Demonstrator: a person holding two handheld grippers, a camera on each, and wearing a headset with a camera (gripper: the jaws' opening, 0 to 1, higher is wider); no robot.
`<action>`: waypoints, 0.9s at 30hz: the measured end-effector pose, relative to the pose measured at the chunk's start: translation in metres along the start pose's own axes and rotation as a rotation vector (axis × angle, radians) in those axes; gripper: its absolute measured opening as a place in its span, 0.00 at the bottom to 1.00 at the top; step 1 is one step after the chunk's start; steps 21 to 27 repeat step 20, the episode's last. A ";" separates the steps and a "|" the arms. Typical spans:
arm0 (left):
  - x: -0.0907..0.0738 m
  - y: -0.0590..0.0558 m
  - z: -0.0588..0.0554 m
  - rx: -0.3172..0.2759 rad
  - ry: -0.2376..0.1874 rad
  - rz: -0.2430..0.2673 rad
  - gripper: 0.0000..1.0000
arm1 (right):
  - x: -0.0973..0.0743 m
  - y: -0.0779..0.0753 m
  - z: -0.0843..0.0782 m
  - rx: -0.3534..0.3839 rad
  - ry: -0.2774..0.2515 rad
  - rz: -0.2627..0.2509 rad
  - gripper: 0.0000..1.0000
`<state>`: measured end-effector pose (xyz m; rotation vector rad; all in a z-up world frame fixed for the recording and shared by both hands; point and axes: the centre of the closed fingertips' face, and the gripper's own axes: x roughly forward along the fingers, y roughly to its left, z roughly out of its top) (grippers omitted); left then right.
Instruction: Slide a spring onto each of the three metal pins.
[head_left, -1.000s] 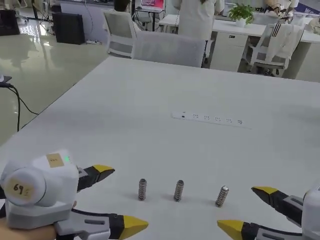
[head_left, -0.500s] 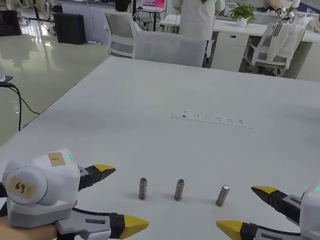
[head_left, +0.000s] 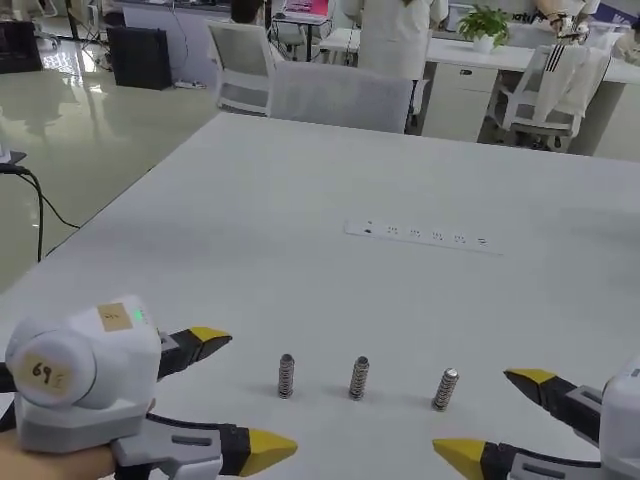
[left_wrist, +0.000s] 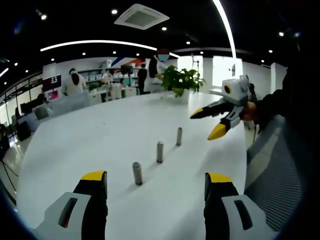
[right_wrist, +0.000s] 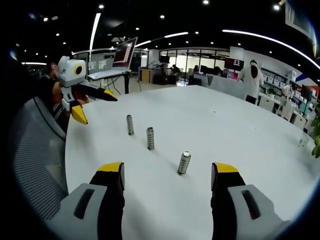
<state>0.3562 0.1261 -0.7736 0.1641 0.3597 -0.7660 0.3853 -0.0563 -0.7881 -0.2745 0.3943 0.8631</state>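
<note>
The job looks finished, or all but, from where I stand. 3 pins (head_left: 359, 378) stand in a short row near the front of the table (head_left: 300, 220), each apart from its neighbours, and each seems to wear a spring (head_left: 286, 376). I can see no loose spring lying about. If anything is left, my guess is only a check that every coil has dropped fully home.

The left gripper (head_left: 240, 392) hangs just left of the row and the right gripper (head_left: 495, 416) just right of it. Both are near the pins but touch none. Each has its jaws spread wide with nothing between them.

The springs are tight grey steel coils, ribbed along their length and catching the ceiling light. The pin nearest the right gripper appears to lean slightly and shows a bright rounded cap (head_left: 449, 377) above its coil. The other 2 look straighter and seem to be coil right to the top, though they are too small for me to be sure.

The table is smooth, matte white. The grippers have bulky white plastic bodies and dark fingers that taper to pointed yellow fingertips (head_left: 268, 443). Farther back a flat white power strip (head_left: 422, 237) lies on the table.
</note>
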 end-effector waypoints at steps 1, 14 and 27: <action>0.000 0.000 0.000 0.000 0.000 0.000 0.76 | 0.000 0.000 0.000 0.000 0.000 -0.001 0.70; 0.000 -0.001 -0.001 0.004 0.005 -0.004 0.76 | 0.000 0.000 0.001 -0.013 0.002 -0.005 0.70; 0.000 -0.001 -0.001 0.004 0.006 -0.004 0.75 | 0.000 0.000 0.001 -0.016 0.003 -0.006 0.70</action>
